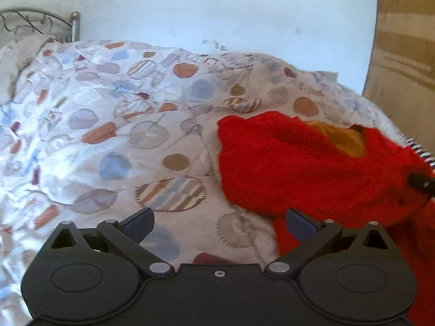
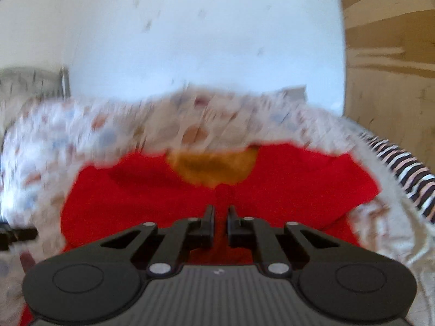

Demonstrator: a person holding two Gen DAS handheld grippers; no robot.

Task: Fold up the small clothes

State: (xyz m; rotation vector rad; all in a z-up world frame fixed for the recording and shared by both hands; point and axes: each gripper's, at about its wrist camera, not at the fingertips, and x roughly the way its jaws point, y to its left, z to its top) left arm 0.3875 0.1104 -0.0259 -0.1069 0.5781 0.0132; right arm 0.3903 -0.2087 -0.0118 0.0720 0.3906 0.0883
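A red fleecy garment with a mustard lining at its neck lies crumpled on the patterned bedspread. My left gripper is open wide above the spread, and its right finger sits just over the garment's near left edge. Nothing is between its fingers. In the blurred right wrist view the red garment fills the middle, mustard lining at the far side. My right gripper is over its middle, fingers nearly together, with a raised fold of red cloth pinched between them.
A striped black-and-white cloth lies at the right edge of the bed. A metal headboard stands at the far left, with a pale wall behind. A wooden panel rises at the right. The spread stretches bare to the left.
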